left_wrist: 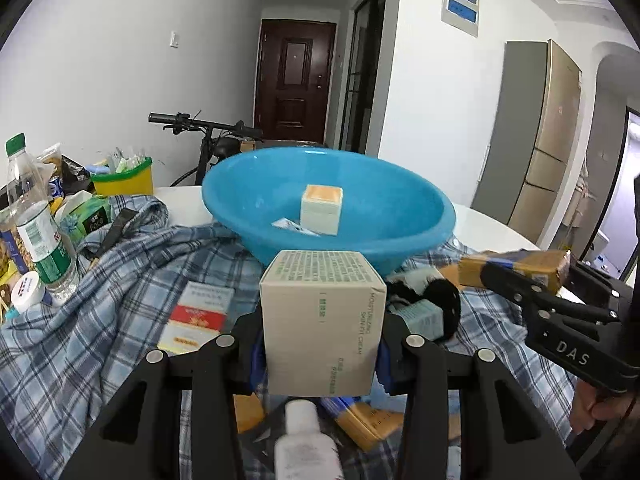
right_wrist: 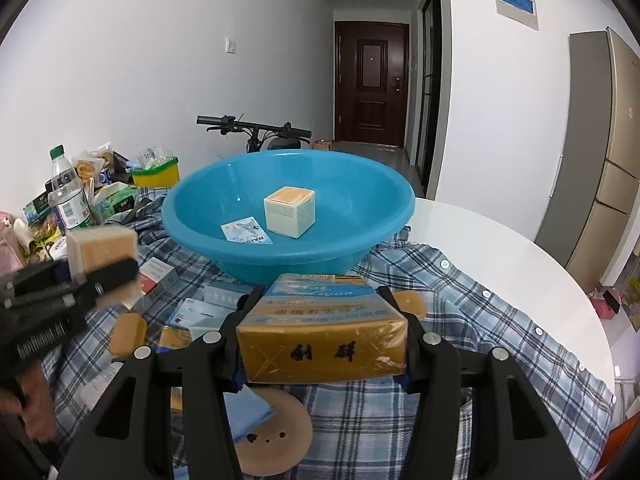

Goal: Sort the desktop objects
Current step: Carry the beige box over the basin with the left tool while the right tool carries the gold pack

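Observation:
A blue basin stands on a plaid cloth; inside lie a small cream box with an orange top and a flat sachet. My left gripper is shut on a beige cream box, held just in front of the basin; it also shows in the right wrist view. My right gripper is shut on a gold and blue cigarette pack, held above the cloth in front of the basin; it also shows in the left wrist view.
Several small boxes and packs lie on the plaid cloth, among them a red and white pack and a white bottle. A water bottle, a yellow container and snack packets stand at the left. A round cork disc lies under my right gripper.

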`<state>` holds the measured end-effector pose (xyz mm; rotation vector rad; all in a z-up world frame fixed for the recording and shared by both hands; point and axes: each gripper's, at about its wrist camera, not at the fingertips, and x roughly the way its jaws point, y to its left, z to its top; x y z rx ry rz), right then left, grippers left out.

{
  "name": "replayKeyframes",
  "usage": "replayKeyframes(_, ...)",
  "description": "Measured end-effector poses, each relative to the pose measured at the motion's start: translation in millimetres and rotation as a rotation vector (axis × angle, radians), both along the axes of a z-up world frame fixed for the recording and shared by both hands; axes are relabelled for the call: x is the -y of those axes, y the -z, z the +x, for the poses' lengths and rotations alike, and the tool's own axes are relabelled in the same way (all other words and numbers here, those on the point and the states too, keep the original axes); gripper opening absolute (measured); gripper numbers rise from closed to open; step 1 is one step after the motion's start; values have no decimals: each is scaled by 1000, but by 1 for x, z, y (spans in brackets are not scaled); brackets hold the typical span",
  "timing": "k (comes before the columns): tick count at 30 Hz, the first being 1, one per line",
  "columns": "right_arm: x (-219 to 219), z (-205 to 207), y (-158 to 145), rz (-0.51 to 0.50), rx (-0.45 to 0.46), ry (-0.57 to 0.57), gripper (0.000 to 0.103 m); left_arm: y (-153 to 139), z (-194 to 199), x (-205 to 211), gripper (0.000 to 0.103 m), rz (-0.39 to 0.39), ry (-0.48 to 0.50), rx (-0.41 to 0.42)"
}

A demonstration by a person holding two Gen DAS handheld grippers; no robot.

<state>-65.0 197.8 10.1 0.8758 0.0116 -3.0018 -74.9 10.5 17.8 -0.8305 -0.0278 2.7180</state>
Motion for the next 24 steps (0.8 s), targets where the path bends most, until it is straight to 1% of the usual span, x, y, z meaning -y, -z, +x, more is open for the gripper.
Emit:
replayKeyframes(6,5,3,4,3,11,-7,52,3,2,-3,45,12,5,19)
replayKeyframes(11,4,2,7,-6,24,-7,52,2,2,-1,45,9,-3,17)
replayKeyframes(15,4,2,3,-2,13,-7,52,-2,0,1,45,13,-10,9)
replayKeyframes(20,4,1,-11,9,-27,-5,52,-22,-5,3,45,13,-19,-41)
replayKeyframes(24,4,0,-32,18,-80,-4,52,-48,-8,3,45,19,-28,-110)
